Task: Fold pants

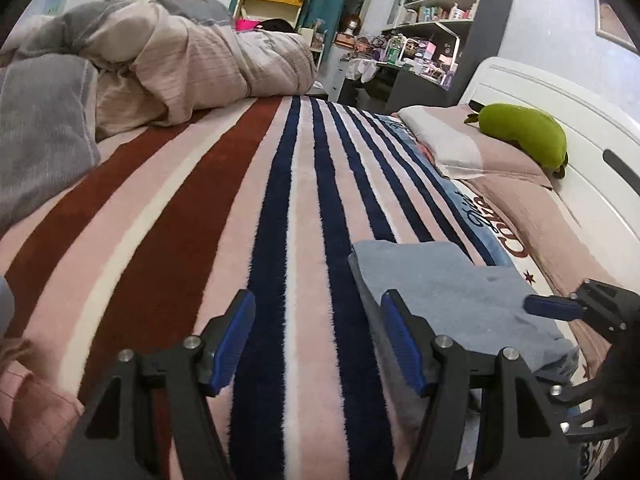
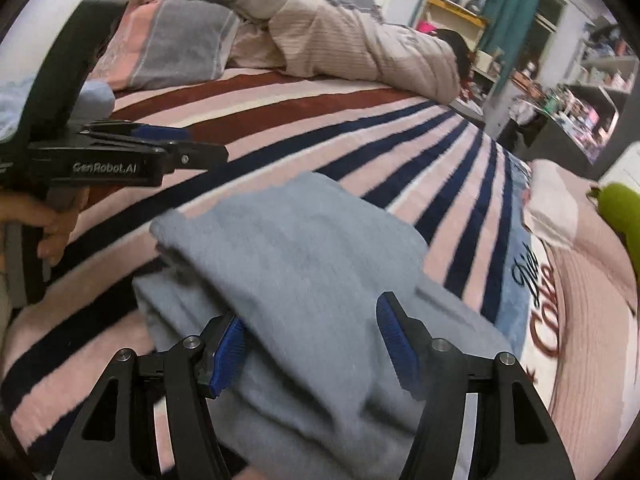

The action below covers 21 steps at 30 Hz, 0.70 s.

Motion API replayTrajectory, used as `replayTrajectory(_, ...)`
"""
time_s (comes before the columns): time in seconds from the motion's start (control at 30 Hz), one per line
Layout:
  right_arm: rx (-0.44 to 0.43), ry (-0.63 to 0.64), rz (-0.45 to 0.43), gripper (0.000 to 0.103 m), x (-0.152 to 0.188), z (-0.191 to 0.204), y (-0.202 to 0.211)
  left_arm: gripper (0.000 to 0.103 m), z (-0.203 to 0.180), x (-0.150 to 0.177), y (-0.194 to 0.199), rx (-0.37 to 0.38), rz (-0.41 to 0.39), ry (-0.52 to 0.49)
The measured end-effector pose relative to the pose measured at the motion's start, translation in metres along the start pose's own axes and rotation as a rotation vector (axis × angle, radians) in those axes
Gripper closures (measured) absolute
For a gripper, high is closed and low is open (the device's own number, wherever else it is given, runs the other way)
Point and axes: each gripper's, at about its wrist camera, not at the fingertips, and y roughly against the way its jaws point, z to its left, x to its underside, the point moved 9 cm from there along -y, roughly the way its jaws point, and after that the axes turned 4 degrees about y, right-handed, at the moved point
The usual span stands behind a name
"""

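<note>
The grey-blue pants (image 2: 304, 264) lie folded in a thick stack on the striped blanket (image 2: 360, 120). My right gripper (image 2: 310, 344) is open, its blue pads astride the near part of the stack, the left pad partly under a fold. In the left wrist view the pants (image 1: 452, 300) lie at the lower right. My left gripper (image 1: 320, 340) is open and empty over the blanket (image 1: 200, 208), just left of the pants. It also shows in the right wrist view (image 2: 160, 136) at the left, held by a hand. The right gripper's tip (image 1: 560, 306) shows at the right edge.
A rumpled beige and grey duvet (image 1: 180, 60) and a grey pillow (image 1: 40, 140) lie at the far left of the bed. A green plush toy (image 1: 524, 132) rests on a pillow (image 1: 452, 144) by the white headboard (image 1: 560, 104). Cluttered shelves (image 1: 432, 12) stand behind.
</note>
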Motion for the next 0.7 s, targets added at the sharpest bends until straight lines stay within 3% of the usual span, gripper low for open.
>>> replayTrajectory(0.03,-0.007,0.001,0.004,0.053,-0.002,0.001,-0.004,0.041,0.002,0.000,0.000,0.003,-0.002,0.007)
replayTrajectory(0.1,-0.038,-0.019,0.008,0.079,-0.006,0.003,-0.012,0.041,0.004,0.000,-0.001,0.006,0.000,0.020)
replayTrajectory(0.13,-0.045,-0.035,-0.003,0.097,-0.007,0.003,-0.011,0.041,0.005,0.001,-0.001,0.007,0.001,0.025)
replayTrajectory(0.17,-0.041,-0.056,-0.017,0.101,-0.008,0.000,-0.009,0.041,0.005,0.001,-0.001,0.010,0.003,0.027)
replayTrajectory(0.27,-0.008,-0.196,-0.111,0.101,-0.003,-0.023,0.015,0.041,-0.003,0.001,0.001,0.049,0.004,0.020)
replayTrajectory(0.37,0.038,-0.327,-0.168,0.102,0.016,-0.048,0.043,0.041,-0.025,0.010,-0.006,0.146,0.053,0.009)
replayTrajectory(0.57,0.099,-0.558,-0.199,0.102,0.075,-0.086,0.080,0.041,-0.067,0.035,-0.022,0.222,0.151,-0.078)
replayTrajectory(0.7,0.002,-0.640,-0.176,0.098,0.103,-0.088,0.075,0.041,-0.080,0.044,-0.026,0.213,0.167,-0.126)
